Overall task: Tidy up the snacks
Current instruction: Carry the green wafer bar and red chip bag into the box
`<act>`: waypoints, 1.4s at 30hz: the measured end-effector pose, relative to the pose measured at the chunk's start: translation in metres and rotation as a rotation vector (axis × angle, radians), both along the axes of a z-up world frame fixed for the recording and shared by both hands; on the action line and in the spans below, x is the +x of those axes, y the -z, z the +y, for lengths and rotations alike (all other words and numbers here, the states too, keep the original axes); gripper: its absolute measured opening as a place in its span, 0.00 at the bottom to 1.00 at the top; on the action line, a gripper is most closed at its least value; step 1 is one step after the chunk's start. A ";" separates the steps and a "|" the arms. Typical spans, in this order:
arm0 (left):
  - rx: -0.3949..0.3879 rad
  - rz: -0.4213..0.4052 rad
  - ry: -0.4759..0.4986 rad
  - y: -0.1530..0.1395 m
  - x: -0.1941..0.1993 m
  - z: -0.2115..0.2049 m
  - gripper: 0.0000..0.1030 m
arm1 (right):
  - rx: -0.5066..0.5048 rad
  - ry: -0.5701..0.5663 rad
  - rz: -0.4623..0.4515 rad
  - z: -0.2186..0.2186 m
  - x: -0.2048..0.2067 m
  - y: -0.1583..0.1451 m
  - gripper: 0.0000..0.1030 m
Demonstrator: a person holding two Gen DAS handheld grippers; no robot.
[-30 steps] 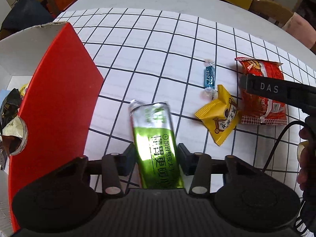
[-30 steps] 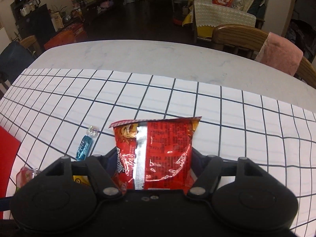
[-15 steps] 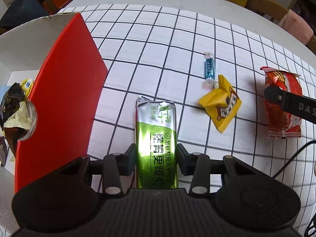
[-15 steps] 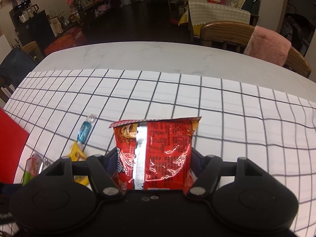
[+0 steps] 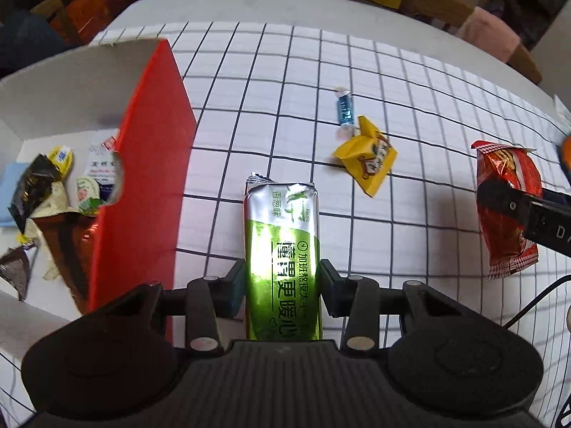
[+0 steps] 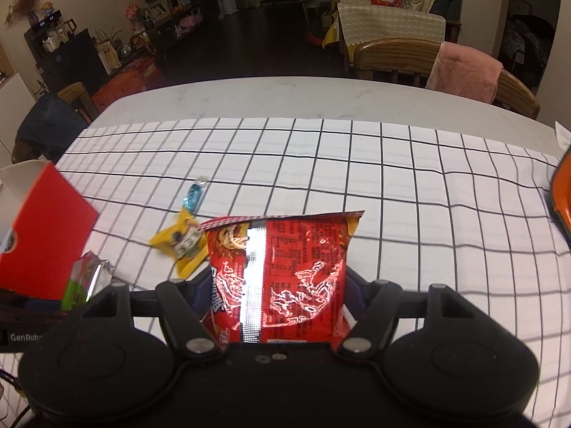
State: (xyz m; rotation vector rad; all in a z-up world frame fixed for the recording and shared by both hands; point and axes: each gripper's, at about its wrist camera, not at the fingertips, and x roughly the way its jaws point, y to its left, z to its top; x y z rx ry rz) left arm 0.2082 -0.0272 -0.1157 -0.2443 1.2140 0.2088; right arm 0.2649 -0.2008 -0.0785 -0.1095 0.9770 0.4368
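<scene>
So both hands are carrying stuff right now: the left gripper (image 5: 282, 285) is squeezing its jaws onto the lower half of the green biscuit pack (image 5: 281, 256), and the right gripper (image 6: 276, 296) is pinching a red noodle-snack bag (image 6: 282, 271) around its bottom half, with the bag sticking up and out ahead of the jaws. What's changing compared with a second ago is mostly height and position: the checked cloth (image 5: 410, 107) is looking further below the left jaws than it was, and the red box (image 5: 142, 185) just left of those jaws is showing way more of its inside now, with a pile of wrappers already sitting in there. From the right wrist, the box's red wall (image 6: 46, 228) is coming into view off to the left of the jaws, where before only a sliver was showing, so I'm guessing both packs are getting lifted and swung toward the box. The green pack isn't over the opening yet though, it's hanging beside the box wall, over the cloth. Still lying loose on the cloth, ahead and to the right of the left jaws, are the yellow packet (image 5: 367, 158) and the little blue candy (image 5: 344, 108), touching or nearly so, so those probably come next after these two get dropped in.
</scene>
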 end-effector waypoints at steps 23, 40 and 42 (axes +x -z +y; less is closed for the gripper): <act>0.011 -0.162 0.118 -0.100 -0.076 0.068 0.41 | 0.075 -0.003 -0.090 0.058 -0.114 -0.086 0.67; 0.063 -0.189 0.070 -0.105 -0.083 0.195 0.41 | 0.033 -0.126 -0.103 0.186 -0.136 -0.092 0.67; 0.064 -0.184 0.059 -0.099 -0.082 0.211 0.41 | 0.023 -0.140 -0.101 0.202 -0.136 -0.090 0.67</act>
